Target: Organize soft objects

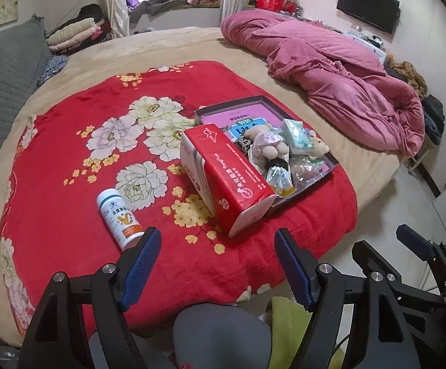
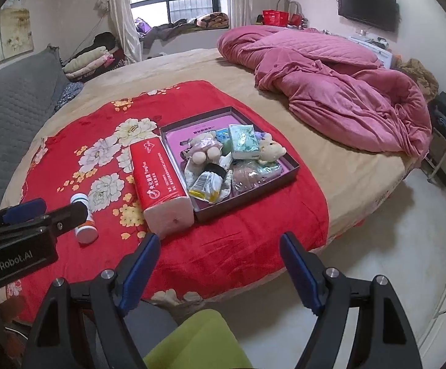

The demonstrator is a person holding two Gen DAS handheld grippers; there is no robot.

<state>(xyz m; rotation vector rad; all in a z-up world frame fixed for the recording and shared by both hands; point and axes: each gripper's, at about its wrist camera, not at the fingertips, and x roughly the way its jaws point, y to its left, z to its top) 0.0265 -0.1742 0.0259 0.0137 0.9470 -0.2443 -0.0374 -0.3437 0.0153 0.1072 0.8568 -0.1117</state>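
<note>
Beyond both wide-open, empty hand-held grippers, left and right, lies the red tissue pack beside the tray.

The left gripper hangs wide open over a red blanket, with a bottle, tissue pack and tray ahead.

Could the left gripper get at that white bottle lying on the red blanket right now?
Probably yes. The left gripper is open and holds nothing, and the white bottle lies alone on the red blanket beside its left finger, with nothing between them. The tissue pack sits apart.
</note>
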